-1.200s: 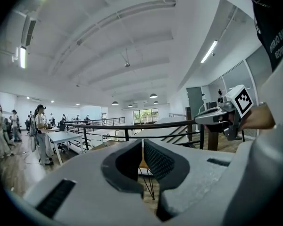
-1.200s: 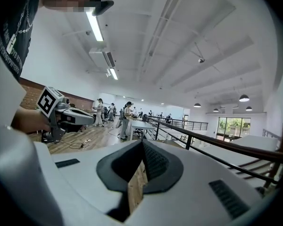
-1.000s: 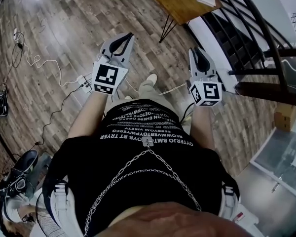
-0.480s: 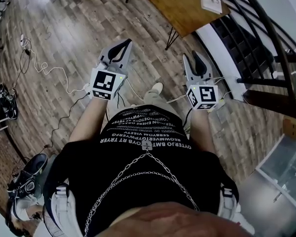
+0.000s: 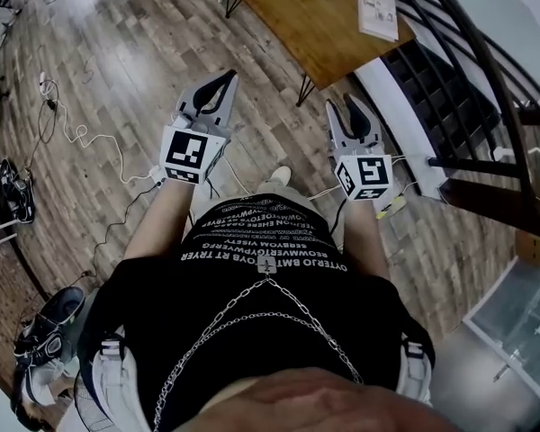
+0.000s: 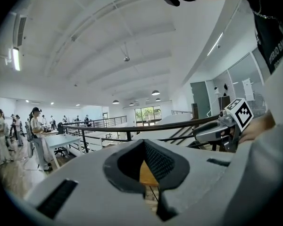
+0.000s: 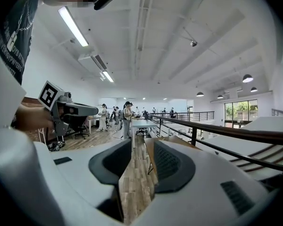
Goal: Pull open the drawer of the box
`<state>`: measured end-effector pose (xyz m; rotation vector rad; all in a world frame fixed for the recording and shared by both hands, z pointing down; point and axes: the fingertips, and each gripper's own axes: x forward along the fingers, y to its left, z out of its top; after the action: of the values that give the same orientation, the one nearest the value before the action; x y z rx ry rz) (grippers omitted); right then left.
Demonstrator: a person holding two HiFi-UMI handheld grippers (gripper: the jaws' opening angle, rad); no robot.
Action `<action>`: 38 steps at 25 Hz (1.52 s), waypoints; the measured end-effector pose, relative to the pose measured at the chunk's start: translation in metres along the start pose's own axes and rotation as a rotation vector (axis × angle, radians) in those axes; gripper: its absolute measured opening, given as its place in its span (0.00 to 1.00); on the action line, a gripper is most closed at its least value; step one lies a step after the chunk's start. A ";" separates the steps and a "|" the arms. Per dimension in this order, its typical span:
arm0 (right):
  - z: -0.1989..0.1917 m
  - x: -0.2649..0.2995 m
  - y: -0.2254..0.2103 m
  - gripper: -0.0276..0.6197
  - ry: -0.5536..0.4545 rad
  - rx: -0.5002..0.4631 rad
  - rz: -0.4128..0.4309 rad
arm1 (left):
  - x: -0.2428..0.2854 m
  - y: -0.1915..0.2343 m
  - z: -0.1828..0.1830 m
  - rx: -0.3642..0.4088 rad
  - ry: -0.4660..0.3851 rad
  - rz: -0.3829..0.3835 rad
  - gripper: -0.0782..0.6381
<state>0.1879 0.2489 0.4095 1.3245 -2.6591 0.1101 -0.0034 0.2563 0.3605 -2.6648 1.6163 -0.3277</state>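
Above wood-plank floor (image 5: pixel 117 61): left hand-held gripper (image 5: pixel 223 79) pinched together; right hand-held gripper (image 5: pixel 342 103) just opening, nothing between.

Open plank floor (image 5: pixel 135 52) gives my left tool (image 5: pixel 225 79) and right tool (image 5: pixel 345 104) passage ahead, bounded by loose cables (image 5: pixel 72 133) on the left, a black railing (image 5: pixel 480 61) on the right, and the wooden bench (image 5: pixel 315 25) with its thin legs (image 5: pixel 308 79) in front.
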 end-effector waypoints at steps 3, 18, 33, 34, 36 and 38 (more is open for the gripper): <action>-0.001 0.007 -0.020 0.26 -0.005 -0.001 0.010 | 0.018 -0.002 0.006 -0.038 -0.016 -0.002 0.12; -0.004 0.047 -0.075 0.26 0.014 0.007 0.086 | 0.071 -0.004 -0.001 -0.030 0.040 0.068 0.12; 0.003 0.104 -0.069 0.26 0.036 0.003 0.086 | 0.122 0.038 -0.001 -0.019 0.028 -0.004 0.12; 0.004 0.111 -0.069 0.26 0.037 0.003 0.087 | 0.126 0.044 -0.002 -0.017 0.031 -0.007 0.12; 0.007 0.125 -0.067 0.26 0.039 0.004 0.087 | 0.132 0.056 -0.005 -0.018 0.038 -0.012 0.12; 0.008 0.141 -0.065 0.26 0.045 0.006 0.086 | 0.138 0.070 -0.008 -0.023 0.044 -0.018 0.12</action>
<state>0.1551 0.0981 0.4269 1.1950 -2.6797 0.1574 -0.0051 0.1032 0.3842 -2.7088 1.6189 -0.3727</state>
